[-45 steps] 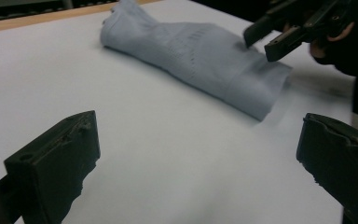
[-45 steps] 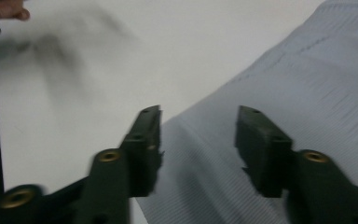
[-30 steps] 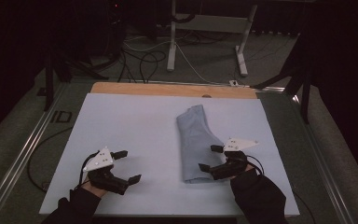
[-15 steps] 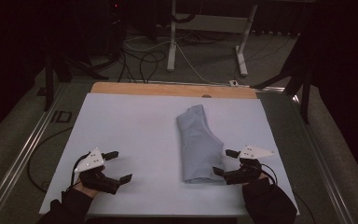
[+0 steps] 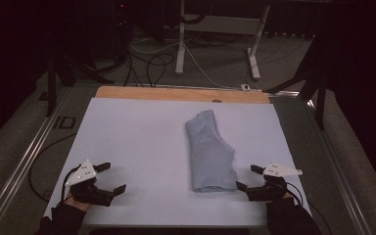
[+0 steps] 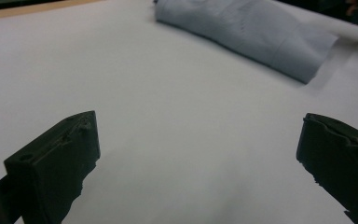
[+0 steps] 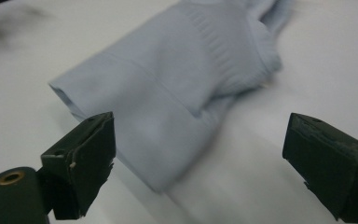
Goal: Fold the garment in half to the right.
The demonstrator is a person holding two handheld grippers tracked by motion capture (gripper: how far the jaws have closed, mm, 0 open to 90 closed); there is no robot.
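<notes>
A folded pale blue garment (image 5: 209, 152) lies lengthwise right of the table's middle on the white cover (image 5: 137, 142). My right gripper (image 5: 248, 177) stands open just beyond its near right corner, jaws apart and holding nothing. In the right gripper view the folded garment (image 7: 177, 88) spreads close ahead between the open jaws of the right gripper (image 7: 200, 158). My left gripper (image 5: 111, 177) stands open near the front left of the table, far from the cloth. The left gripper view has the garment (image 6: 247, 32) far off at the top beyond the left gripper (image 6: 198, 158).
A strip of bare wood (image 5: 176, 93) edges the table's far side. Metal rails (image 5: 24, 161) run along both sides. On the dark floor beyond lie cables (image 5: 147, 58) and a white stand's legs (image 5: 181, 44).
Both grippers have pulled back toward the table's near edge. The right one has left the garment's near corner and now sits beside it. The garment lies as before.
</notes>
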